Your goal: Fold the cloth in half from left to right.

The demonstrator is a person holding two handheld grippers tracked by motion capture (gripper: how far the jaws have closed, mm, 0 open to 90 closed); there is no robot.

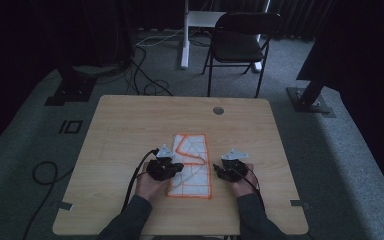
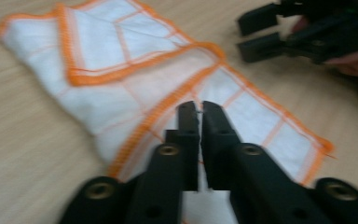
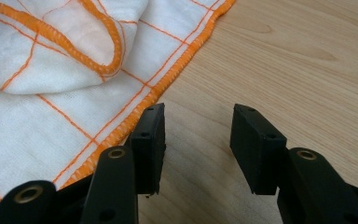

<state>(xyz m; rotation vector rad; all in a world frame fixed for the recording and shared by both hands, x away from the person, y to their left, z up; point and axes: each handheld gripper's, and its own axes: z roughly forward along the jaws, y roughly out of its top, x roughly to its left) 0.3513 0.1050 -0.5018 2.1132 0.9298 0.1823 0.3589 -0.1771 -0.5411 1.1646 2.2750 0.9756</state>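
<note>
While lying partly folded at the middle of the light wooden table (image 1: pixel 130 125), white cloth with orange lines (image 1: pixel 192 165); left gripper (image 2: pixel 199 106) pinching its orange edge, right gripper (image 3: pixel 198 128) resting released beside it.

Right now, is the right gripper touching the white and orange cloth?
Cannot tell. In the right gripper view the right gripper is open over bare table, one jaw right at the cloth's orange hem, with neither gap nor contact plain.

One white cloth with orange grid (image 1: pixel 192 165), one wooden table (image 1: pixel 130 125), one folding chair (image 1: pixel 240 42), two grippers (image 1: pixel 164 167) (image 1: pixel 229 169)
</note>
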